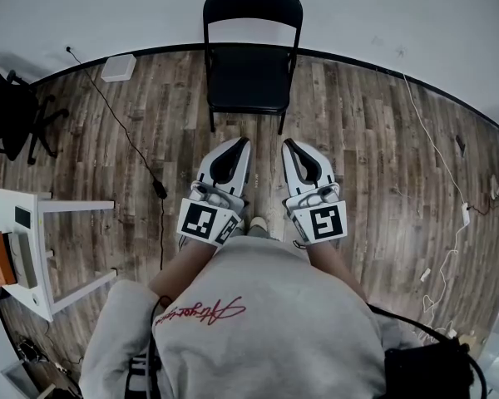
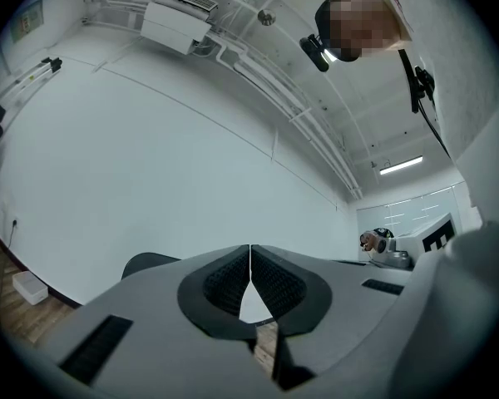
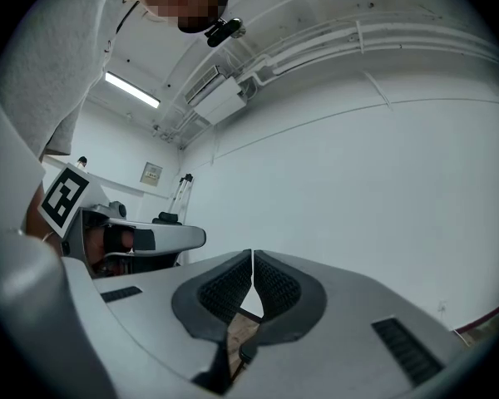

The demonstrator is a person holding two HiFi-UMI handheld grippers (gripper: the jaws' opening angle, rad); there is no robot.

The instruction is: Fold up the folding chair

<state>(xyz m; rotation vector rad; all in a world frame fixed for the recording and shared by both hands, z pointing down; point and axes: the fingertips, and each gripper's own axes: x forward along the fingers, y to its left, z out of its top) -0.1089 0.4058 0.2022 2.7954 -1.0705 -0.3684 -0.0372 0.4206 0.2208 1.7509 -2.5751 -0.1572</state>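
A black folding chair [image 1: 251, 52] stands unfolded against the white wall, straight ahead in the head view. Its backrest top [image 2: 147, 263] peeks over the left gripper's body in the left gripper view. My left gripper [image 1: 243, 142] and right gripper [image 1: 289, 144] are held side by side in front of the person's chest, a short way short of the chair's front legs. Both are shut with nothing between the pads. In the left gripper view the left gripper [image 2: 250, 248] has its tips touching; the right gripper [image 3: 253, 253] looks the same in its own view.
A white table [image 1: 41, 256] with an orange-edged device stands at the left. A black office chair [image 1: 12, 110] is at the far left. A black cable [image 1: 129, 140] runs over the wooden floor from a white box [image 1: 118, 67]; white cables [image 1: 441, 223] lie at the right.
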